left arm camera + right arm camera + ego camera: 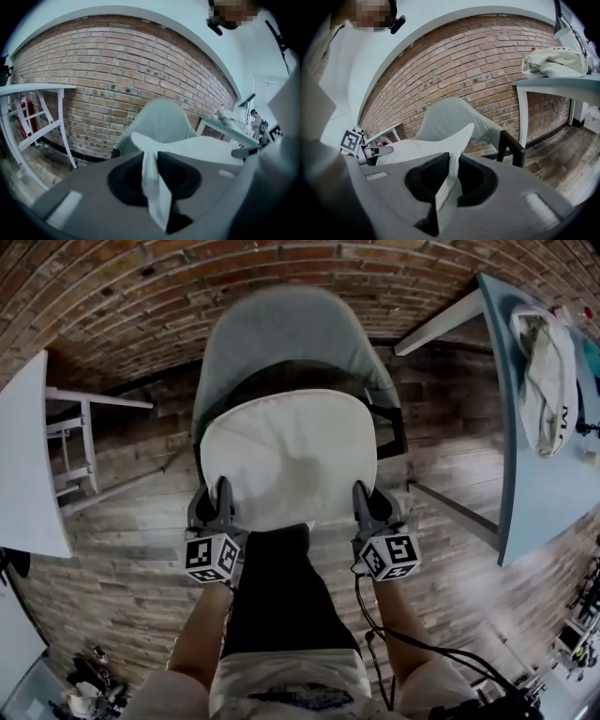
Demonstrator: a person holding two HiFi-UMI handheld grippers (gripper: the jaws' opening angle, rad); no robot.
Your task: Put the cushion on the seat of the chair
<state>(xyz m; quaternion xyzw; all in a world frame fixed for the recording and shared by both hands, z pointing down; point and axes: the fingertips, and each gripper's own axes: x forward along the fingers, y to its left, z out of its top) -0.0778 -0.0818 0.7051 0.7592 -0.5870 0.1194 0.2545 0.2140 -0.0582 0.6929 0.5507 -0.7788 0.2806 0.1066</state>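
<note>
While the cushion (289,454) is held over the chair (291,334), hiding the seat, it extends forward from the fingers (225,498) toward the backrest, long axis side to side; whether it touches the seat cannot be told.
- Held by: left gripper (214,501), clamped on the near left corner; right gripper (367,501), clamped on the near right corner. Neither is nearer.
- Coming move, judged: straight down.
- Count: cushion, one; chair, one; grippers, two; counters, two, at left (28,456) and right (534,502); cloth bundle (548,381), one.

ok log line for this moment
left gripper: shut on cushion | right gripper: shut on cushion | cushion: over seat of chair, not released
</note>
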